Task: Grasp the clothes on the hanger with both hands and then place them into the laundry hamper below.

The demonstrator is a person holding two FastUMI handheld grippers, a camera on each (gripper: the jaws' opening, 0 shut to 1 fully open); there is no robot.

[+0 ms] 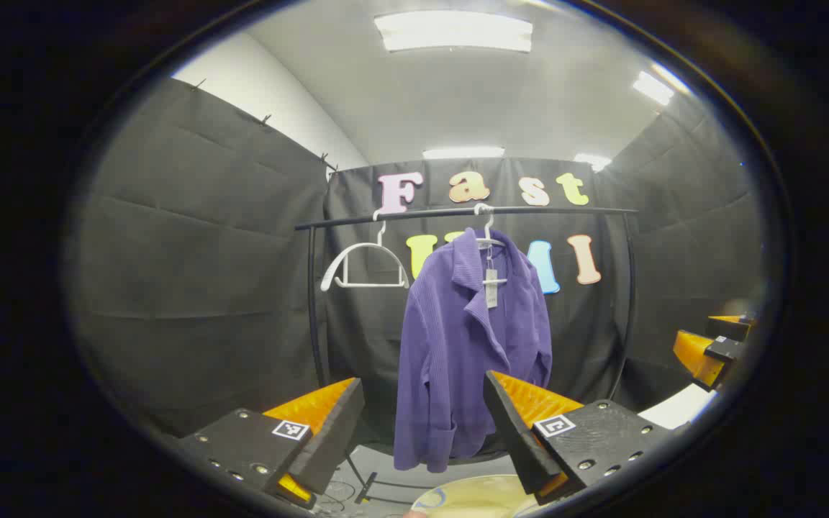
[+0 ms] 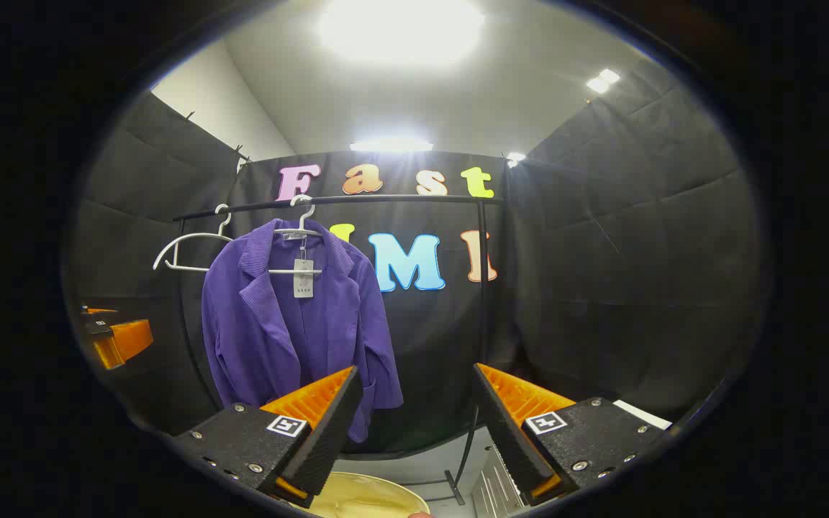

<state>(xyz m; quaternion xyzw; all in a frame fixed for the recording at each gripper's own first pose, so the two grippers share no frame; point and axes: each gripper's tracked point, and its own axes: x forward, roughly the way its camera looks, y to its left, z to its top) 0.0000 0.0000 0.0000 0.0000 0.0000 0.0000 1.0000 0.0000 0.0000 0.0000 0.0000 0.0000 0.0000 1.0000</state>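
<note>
On the black rail at the back of the booth, I see a purple jacket hanging from a white hanger, with a paper tag dangling at its collar. A second white hanger hangs bare on the same rail, to the jacket's left in the left gripper view. The jacket hangs straight down, front open, its hem well above the floor.

My left gripper has its jaws wide apart with nothing between them; the jacket shows through the gap, farther off, and neither finger touches it. At the right edge of this view I can make out the right gripper, also clear of the cloth.

In the right gripper view, the jacket sits left of centre, under the rail, with the spare hanger beside it. My right gripper is spread open too and holds nothing; its left finger overlaps the jacket's lower edge in the picture, but I cannot tell that it touches. The left gripper shows at the far left edge.

Below, at the bottom of both views, I see a pale rounded rim, which looks like the hamper, under the jacket and close beneath my fingers. It appears again in the right gripper view.
</note>
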